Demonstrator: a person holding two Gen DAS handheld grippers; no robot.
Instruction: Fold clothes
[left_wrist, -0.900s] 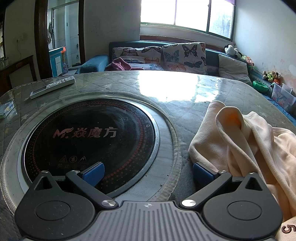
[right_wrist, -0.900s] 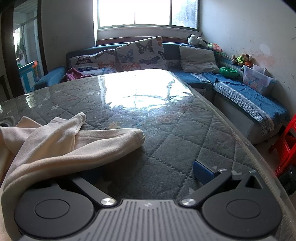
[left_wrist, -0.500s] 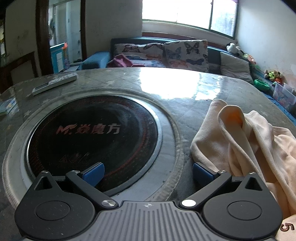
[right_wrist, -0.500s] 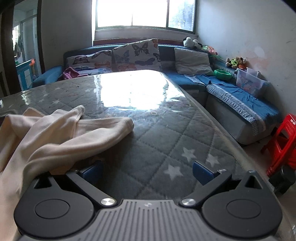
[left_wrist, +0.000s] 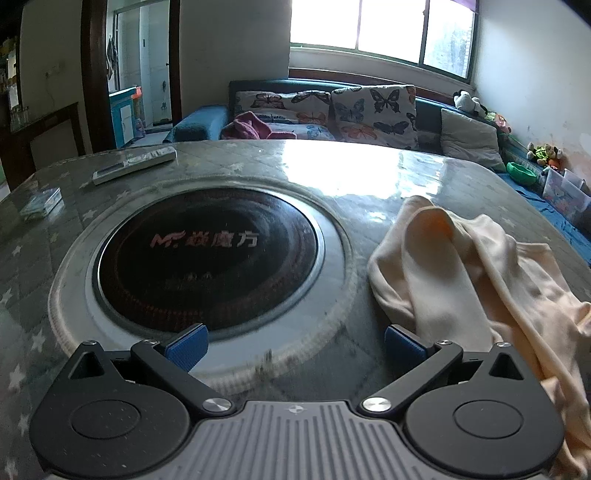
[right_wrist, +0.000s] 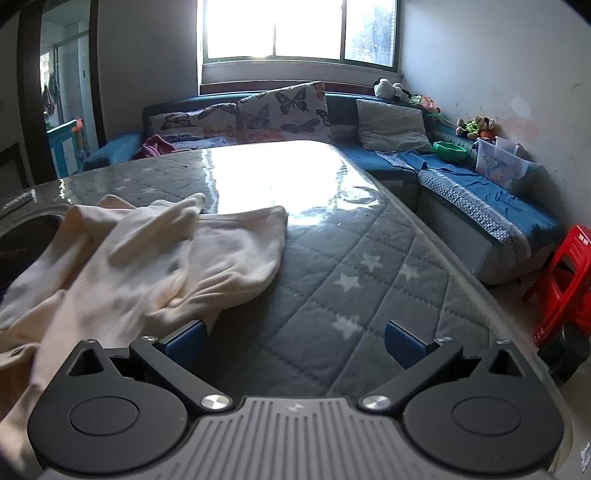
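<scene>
On a quilted, glass-topped worktop (right_wrist: 369, 236) by a sunlit window, a cream garment (right_wrist: 155, 258) lies rumpled in loose overlapping folds, not squared, its bunched sleeve end just right of the round built-in cooker (left_wrist: 207, 254). Over the last second both claws have drawn back and lifted a little: the right claw (right_wrist: 293, 341), whose near finger was tucked under the cloth, now shows both blue pads (right_wrist: 400, 341) spread wide with nothing between them, the left pad just beside the garment's hem. The left claw (left_wrist: 293, 347) hangs released too, over the cooker's pale rim, its right pad close to the fabric. With neither claw gripping, the cloth rests free, which fits either a pause between folds or a regrasp being lined up. Open quilted surface runs to the right, ending at the curved edge above a red stool (right_wrist: 569, 280); a remote (left_wrist: 135, 164) lies well clear at the far left.
</scene>
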